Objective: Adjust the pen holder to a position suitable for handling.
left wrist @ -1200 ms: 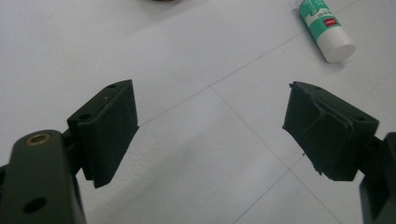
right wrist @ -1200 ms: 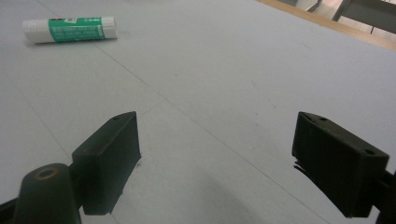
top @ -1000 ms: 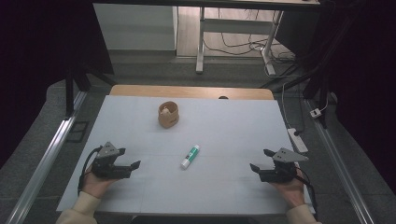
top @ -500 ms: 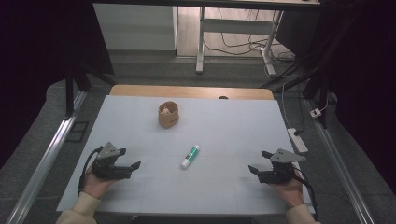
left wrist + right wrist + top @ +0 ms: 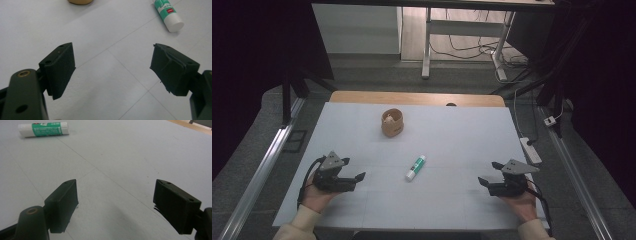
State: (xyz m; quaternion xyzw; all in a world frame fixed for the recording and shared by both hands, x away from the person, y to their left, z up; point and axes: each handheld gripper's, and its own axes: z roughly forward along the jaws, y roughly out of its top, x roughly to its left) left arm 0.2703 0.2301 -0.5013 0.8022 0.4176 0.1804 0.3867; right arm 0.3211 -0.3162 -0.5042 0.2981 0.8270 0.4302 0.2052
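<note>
A pale grey worktop (image 5: 452,135) with a wooden far edge stood on grey carpet (image 5: 377,75); beyond, cables (image 5: 472,47) trailed under a white-legged desk (image 5: 427,40), surroundings dark.

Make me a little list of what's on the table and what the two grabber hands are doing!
Surface: pale grey table mat
Middle: green-and-white glue stick, lying flat, touched by nothing
Far side: small round tan wooden cup, upright, something pale inside
Left gripper: jaws open, empty, low over the mat
Right gripper: jaws open, empty, low over the mat
Closest thing to both: the glue stick

glue stick (image 5: 168,12) cropped, label (perhaps red) unreadable
</note>
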